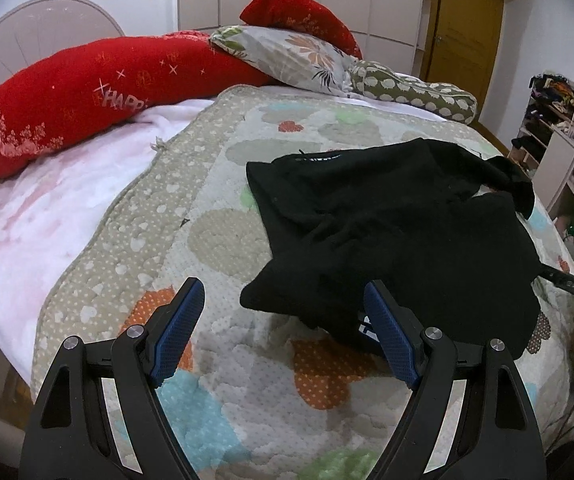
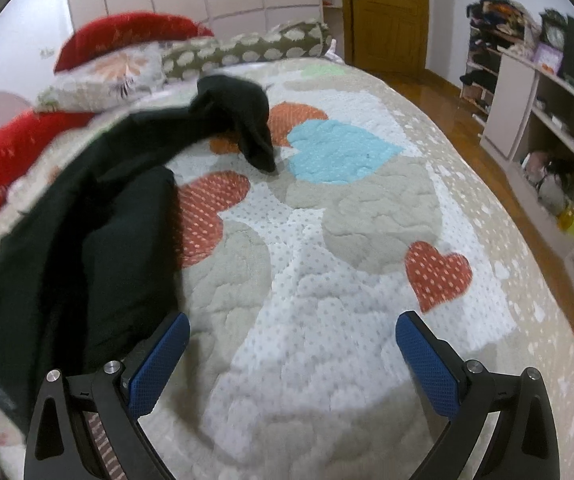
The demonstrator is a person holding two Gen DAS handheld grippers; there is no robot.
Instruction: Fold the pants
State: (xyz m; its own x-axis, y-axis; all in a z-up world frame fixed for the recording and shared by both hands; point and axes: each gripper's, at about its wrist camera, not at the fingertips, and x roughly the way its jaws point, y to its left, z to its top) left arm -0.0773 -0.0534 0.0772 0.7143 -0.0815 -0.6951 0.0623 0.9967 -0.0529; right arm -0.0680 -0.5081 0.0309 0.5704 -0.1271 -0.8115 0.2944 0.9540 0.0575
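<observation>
Black pants (image 1: 391,220) lie crumpled on the quilted bed cover, right of centre in the left wrist view. My left gripper (image 1: 283,300) is open and empty, hovering above the near edge of the pants, its right finger over the fabric. In the right wrist view the pants (image 2: 87,216) lie at the left, with one leg (image 2: 247,116) stretching away toward the pillows. My right gripper (image 2: 293,334) is open and empty above the bare quilt, its left finger beside the pants' edge.
The heart-patterned quilt (image 2: 347,220) covers the bed. Red and floral pillows (image 1: 87,92) lie at the headboard end. Shelves with clutter (image 2: 547,140) stand to the right, with a wooden door (image 2: 387,16) behind.
</observation>
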